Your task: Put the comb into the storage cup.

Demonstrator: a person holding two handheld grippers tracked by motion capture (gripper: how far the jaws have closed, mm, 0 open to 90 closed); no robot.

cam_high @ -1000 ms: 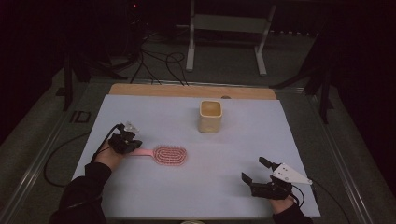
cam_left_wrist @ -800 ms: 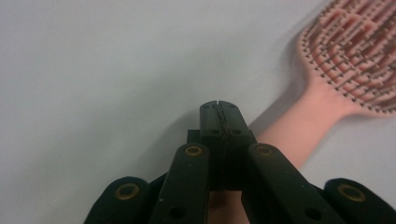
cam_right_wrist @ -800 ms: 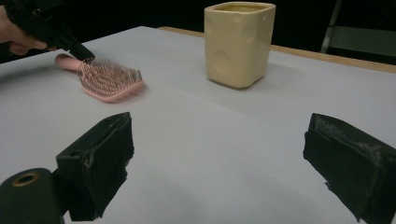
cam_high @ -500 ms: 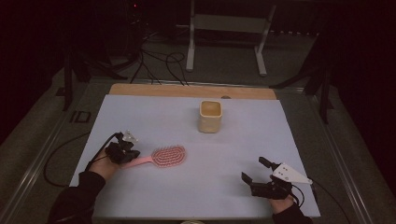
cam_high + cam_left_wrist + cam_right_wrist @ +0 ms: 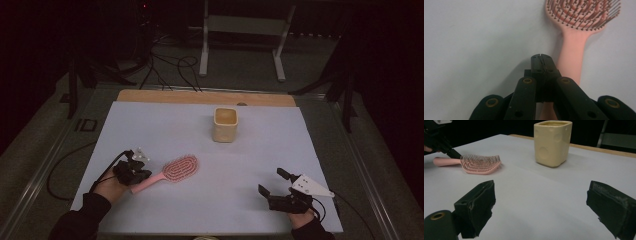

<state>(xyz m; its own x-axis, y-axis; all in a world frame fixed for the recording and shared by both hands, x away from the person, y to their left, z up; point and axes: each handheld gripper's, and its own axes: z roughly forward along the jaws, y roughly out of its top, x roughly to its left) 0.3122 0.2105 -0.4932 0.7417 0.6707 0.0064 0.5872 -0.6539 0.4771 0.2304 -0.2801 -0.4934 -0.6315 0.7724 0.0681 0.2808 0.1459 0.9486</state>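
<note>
One pink hairbrush, oval bristled head up; handle beside left gripper.

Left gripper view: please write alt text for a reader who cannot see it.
The left gripper's two black jaws are shut together with nothing between them, just left of the handle of a pink plastic hairbrush. The brush lies bristles up on a pale grey table surface, its oval head at the top of the picture.

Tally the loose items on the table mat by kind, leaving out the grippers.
Pink hairbrush: 1
Cream square cup: 1
Total: 2
</note>
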